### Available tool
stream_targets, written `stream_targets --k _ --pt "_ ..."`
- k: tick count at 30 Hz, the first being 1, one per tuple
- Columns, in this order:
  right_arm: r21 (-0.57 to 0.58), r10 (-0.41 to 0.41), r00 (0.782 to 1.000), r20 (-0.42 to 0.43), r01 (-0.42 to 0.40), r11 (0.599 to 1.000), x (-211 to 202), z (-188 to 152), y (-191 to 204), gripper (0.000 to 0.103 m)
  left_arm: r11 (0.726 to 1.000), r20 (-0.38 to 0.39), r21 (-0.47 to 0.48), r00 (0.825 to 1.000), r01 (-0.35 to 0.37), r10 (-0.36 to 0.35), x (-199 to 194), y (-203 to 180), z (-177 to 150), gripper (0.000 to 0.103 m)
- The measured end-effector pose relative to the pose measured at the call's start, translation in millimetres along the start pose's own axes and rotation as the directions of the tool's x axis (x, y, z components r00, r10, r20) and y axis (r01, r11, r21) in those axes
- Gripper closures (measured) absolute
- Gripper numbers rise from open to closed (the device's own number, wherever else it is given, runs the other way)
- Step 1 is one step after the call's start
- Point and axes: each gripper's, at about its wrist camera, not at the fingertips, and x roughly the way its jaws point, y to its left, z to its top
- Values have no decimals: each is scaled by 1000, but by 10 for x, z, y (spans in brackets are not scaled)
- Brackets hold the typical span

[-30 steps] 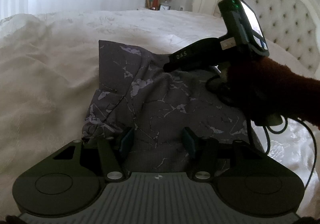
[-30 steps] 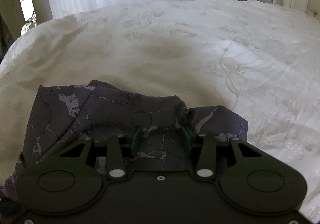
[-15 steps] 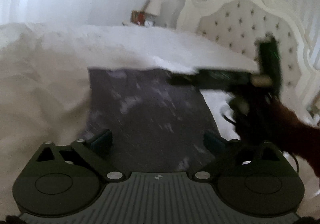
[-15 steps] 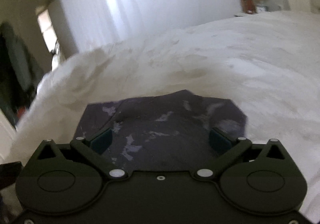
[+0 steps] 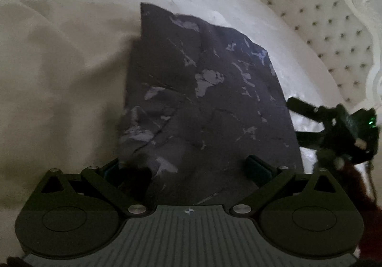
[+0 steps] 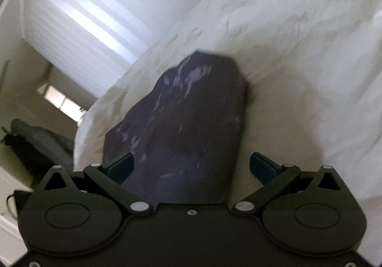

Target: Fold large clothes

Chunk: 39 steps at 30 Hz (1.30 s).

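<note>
Both jaws are standing spread as wide as they go, having just been opening, and I am gripping nothing — the dark patterned garment [image 5: 205,104] is lying loose between each pair of pads. My left gripper [image 5: 186,168] is hovering over the garment's near edge at the bottom of its frame; my right gripper [image 6: 191,166] is sitting over the cloth at the lower centre of its own blurred view, and shows again at the right edge of the left view. The garment is lying folded on the white bed [image 5: 59,76], mid-frame. I am worrying about the lower-left corner, which looks rumpled: a pad dragging there could pull the fold open. Bare bedding is stretching wide to the left and above — plenty of room. The tufted headboard [image 5: 334,35] is crowding the upper right.
</note>
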Motion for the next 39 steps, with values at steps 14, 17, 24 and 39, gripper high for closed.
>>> stream_targets --k 14,17,24,39 --pt "-62 80 993 -87 -85 994 239 34 47 24 991 -38 -34 990 132 -133 60 -63 15 2" --pt "-66 69 995 -70 -74 995 77 118 6 24 985 -50 -8 984 171 -172 165 -260 23 2" --pt "-73 -69 998 7 69 995 -517 355 -321 24 963 -88 75 963 260 -253 769 -948 145 2" --pt "93 -365 920 141 355 930 -941 564 -1122 6 944 -129 244 972 223 -196 1748 -1644 335 2"
